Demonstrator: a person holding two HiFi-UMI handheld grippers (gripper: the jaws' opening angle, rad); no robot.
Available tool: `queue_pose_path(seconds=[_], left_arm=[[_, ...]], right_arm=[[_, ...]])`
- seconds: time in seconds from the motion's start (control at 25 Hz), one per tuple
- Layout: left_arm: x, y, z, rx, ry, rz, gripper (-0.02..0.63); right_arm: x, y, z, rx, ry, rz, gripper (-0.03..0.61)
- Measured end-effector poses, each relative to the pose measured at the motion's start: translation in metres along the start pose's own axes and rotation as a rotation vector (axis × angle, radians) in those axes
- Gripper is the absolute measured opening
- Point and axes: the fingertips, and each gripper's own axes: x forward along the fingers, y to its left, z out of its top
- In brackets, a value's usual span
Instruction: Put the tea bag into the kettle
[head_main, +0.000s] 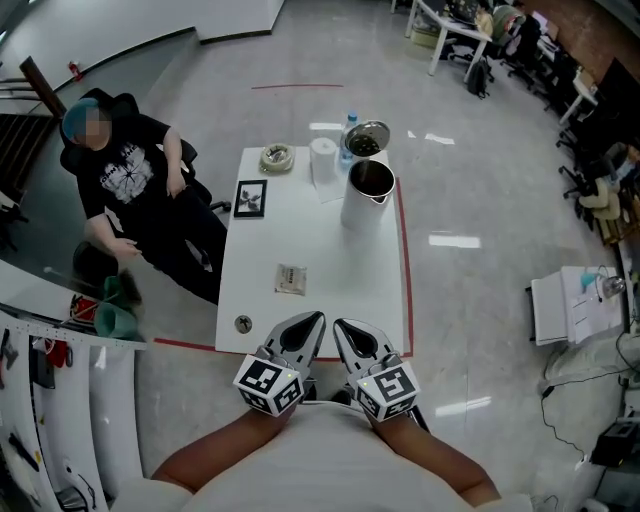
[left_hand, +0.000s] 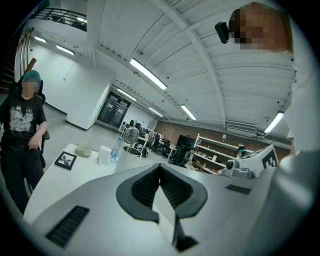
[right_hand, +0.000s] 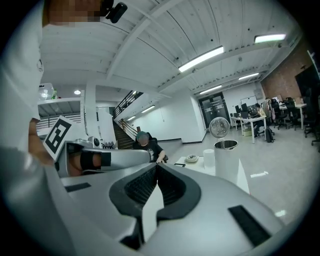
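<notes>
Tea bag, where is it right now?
In the head view the tea bag lies flat on the white table, slightly left of centre, between the kettle at the far side and the near edge.

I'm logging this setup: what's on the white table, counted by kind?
Kettle: 1
Tea bag: 1
Water bottle: 1
White roll: 1
Tape-like roll: 1
Framed picture: 1
Round metal disc: 1
Small round object: 1
Total: 8

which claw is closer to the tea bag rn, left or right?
Left. The left claw is at the table's near edge, just short of the tea bag and slightly right of it; the right claw sits beside it, farther right.
</notes>
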Motion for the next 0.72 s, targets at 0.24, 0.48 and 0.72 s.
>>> queue_pose_path(seconds=[0.24, 0.48, 0.72], left_arm=[[0.023, 0.063, 0.015, -0.018, 0.045, -0.002, 0.011], [0.035, 0.124, 0.012, -0.021, 0.099, 0.009, 0.011], [0.045, 0.169, -0.006, -0.045, 0.156, 0.017, 0.011]], right_arm=[[0.064, -0.019, 0.005, 0.054, 0.017, -0.015, 0.011], [0.121, -0.028, 0.003, 0.049, 0.054, -0.001, 0.011], [0.167, -0.04, -0.026, 0.055, 0.14, -0.012, 0.017]])
